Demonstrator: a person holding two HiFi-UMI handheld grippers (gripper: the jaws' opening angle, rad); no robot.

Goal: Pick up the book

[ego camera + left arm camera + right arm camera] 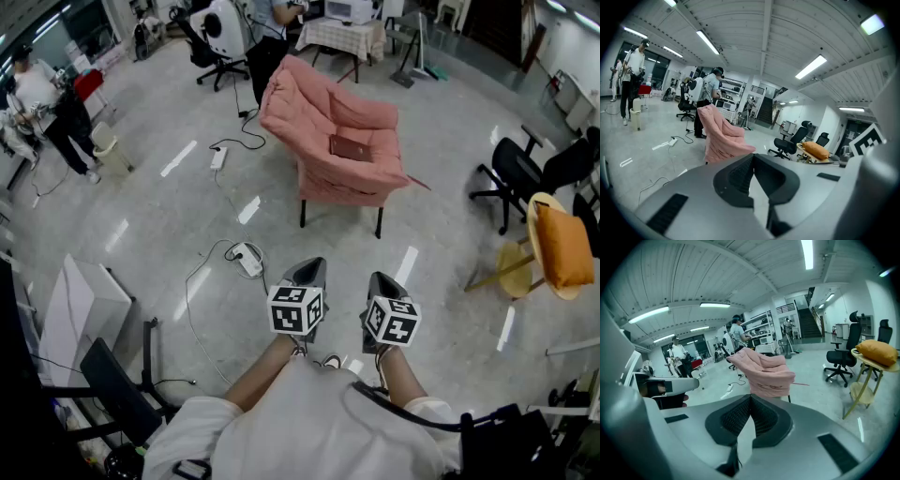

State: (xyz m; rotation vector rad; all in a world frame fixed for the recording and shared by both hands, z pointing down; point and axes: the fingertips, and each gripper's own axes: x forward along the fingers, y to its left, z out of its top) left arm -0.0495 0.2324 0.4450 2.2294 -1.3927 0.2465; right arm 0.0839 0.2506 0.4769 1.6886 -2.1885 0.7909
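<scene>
While book (349, 147) lies on armchair (323, 183) well ahead, approach judged pending; left gripper (309, 270), right gripper (382, 281) jaws pressed together, empty; opening needed.

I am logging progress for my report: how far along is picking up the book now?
Nothing looks done: the book lies on the seat of the pink armchair, untouched. In hand: nothing; the left gripper and right gripper are shut and empty, well short of the chair. Left: approach, open, grasp, lift.
</scene>
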